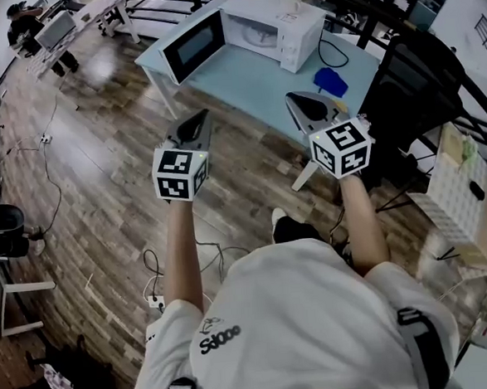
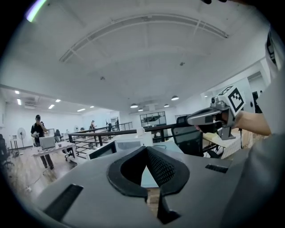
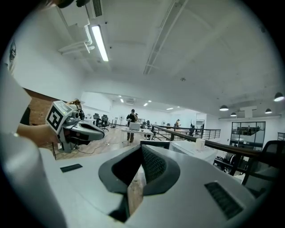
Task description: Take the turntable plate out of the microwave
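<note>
pale against the shadowed cavity, the turntable plate [image 1: 258, 35] sits low inside the white microwave [image 1: 286, 30]; only part of it shows, and its outline is hard to make out from the head view. the microwave's door [image 1: 192, 47] hangs wide open to the left with its dark window facing the room, and a small pale cup-like thing [image 1: 291, 3] stands on top of the oven. the microwave rests on a light blue desk [image 1: 244, 85], where a blue cloth [image 1: 330, 81] lies near the right front corner, just beyond the right gripper [image 1: 292, 100]. the left gripper [image 1: 200, 118] is held beside it, both up in front of the desk and well apart from the microwave. each gripper's fingers [image 2: 164, 169] are clenched tip to tip with nothing between them; the right gripper's fingers [image 3: 151, 167] meet the same way. in both gripper views the cavity is hidden, and only the door and the top of the white body rise above the fingers. right of the desk stands a black chair [image 1: 418, 77], and a white rack [image 1: 464, 191] is cut off by the frame edge.
</note>
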A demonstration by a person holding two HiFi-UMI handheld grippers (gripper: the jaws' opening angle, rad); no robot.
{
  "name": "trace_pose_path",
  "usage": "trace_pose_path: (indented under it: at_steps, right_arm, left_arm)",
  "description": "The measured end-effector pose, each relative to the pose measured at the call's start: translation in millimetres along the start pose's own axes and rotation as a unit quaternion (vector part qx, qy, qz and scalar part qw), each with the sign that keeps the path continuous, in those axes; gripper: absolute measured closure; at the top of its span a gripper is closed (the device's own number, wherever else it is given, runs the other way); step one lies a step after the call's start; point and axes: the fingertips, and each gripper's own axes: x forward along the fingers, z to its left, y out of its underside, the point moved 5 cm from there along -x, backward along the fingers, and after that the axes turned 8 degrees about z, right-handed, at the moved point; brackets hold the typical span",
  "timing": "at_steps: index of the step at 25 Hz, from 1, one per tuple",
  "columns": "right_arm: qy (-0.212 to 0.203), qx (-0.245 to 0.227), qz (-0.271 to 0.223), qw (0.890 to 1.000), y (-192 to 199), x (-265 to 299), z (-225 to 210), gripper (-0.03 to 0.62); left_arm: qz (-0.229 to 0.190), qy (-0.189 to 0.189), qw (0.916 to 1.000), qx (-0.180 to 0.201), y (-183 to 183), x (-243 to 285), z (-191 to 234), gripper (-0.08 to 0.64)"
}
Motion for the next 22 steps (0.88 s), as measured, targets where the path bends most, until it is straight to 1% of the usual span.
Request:
trace_pose_path:
  at_steps: [6, 11, 14, 18, 22]
  right_arm:
    - [0.001, 0.017, -0.005, 1.000, 6, 34, -13, 0.586]
    - [-0.002, 0.021, -0.008, 1.000, 14, 92, -52, 0.586]
    - [-0.008, 0.028, -0.009, 1.000, 7, 133, -82, 0.586]
    - [-0.012, 0.016, -0.001, 1.000, -6, 183, -126, 0.586]
    - [-0.010, 0.010, 0.004, 1.000, -11, 230, -178, 0.586]
  left_arm:
    - [0.010, -0.001, 0.9999, -0.005, 11, 28, 24, 0.541]
    - [0.017, -0.008, 0.9998, -0.003, 10, 80, 54, 0.541]
    - [0.027, -0.012, 0.9995, -0.006, -1, 118, 80, 0.541]
    - [0.026, -0.013, 0.9995, -0.011, -28, 170, 112, 0.541]
    - [0.026, -0.036, 0.9987, -0.025, -47, 226, 145, 0.541]
